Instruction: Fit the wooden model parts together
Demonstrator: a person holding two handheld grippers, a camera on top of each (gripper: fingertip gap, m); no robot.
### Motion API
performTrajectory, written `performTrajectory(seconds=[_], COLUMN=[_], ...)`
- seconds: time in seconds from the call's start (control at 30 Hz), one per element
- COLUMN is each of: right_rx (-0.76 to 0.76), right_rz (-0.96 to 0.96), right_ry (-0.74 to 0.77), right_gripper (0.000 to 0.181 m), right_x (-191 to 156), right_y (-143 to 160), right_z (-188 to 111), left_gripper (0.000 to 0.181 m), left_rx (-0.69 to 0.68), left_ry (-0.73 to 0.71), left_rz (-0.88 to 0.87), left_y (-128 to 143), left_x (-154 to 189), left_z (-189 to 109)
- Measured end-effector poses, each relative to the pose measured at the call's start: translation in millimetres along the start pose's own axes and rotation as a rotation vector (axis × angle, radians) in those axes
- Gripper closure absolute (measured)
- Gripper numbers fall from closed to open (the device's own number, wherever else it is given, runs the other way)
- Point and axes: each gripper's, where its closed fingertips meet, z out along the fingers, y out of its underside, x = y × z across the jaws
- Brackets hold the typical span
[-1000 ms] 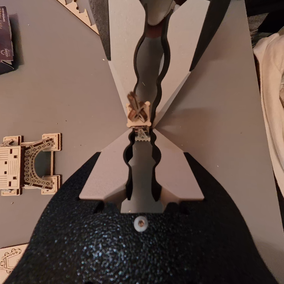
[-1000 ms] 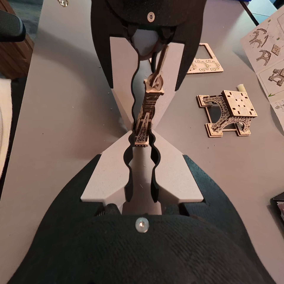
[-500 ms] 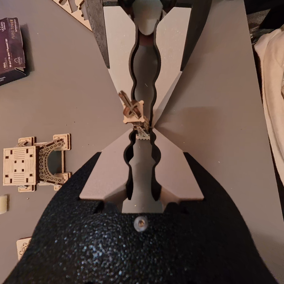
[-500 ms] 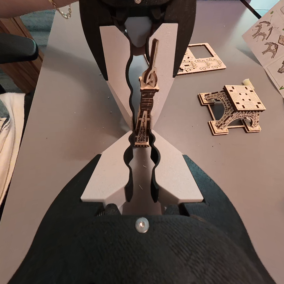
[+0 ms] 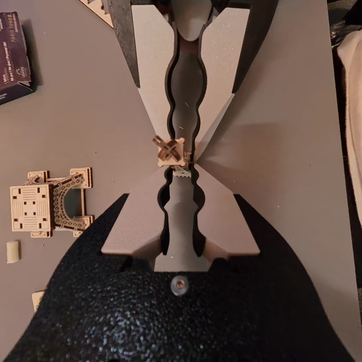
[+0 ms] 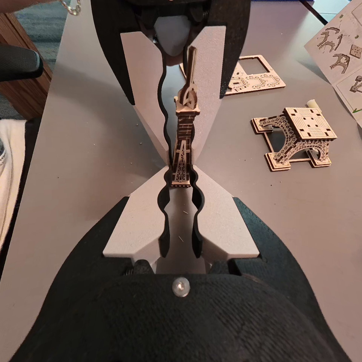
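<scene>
A slim wooden tower spire is held between my two grippers, which meet tip to tip over the grey table. My right gripper is shut on the spire's latticed lower end. My left gripper comes from the opposite side and is shut on the same lower part. In the left wrist view the spire's square top platform with its crossed antenna faces the camera. The arched wooden tower base stands alone on the table right of the grippers; it also shows in the left wrist view.
A punched wooden parts sheet and a paper instruction sheet lie at the far right. A dark purple box and a small white cylinder lie near the base. White cloth hangs off the table edge. A chair armrest is nearby. Only a small space, under 4 cm, lies between the two pairs of fingers. From either gripper's tips it is about 25 centimetres to the small white cylinder. My right wrist view looks at it from another angle.
Both grippers stay shut on the spire. The spire has gone from leaning left to nearly upright in the right wrist view, and the left gripper looms closer there.
</scene>
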Motion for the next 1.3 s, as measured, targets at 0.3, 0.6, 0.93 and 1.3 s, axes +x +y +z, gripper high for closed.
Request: performTrajectory(seconds=[0.3, 0.6, 0.93, 1.3], right_rx=[0.000, -0.001, -0.001, -0.002], right_rz=[0.007, 0.005, 0.009, 0.011], right_ry=[0.004, 0.007, 0.005, 0.004], right_gripper=[0.166, 0.166, 0.166, 0.166], right_x=[1, 1, 1, 2], right_y=[0, 0, 0, 0], right_z=[1, 1, 1, 1], left_gripper=[0.157, 0.167, 0.168, 0.169], left_rx=[0.050, 0.127, 0.183, 0.316], left_ry=[-0.042, -0.024, -0.038, -0.058], left_rz=[-0.010, -0.041, -0.051, -0.066], left_y=[-21, -29, -30, -32], left_x=[-7, -8, -9, -10], left_z=[-58, -50, -44, -43])
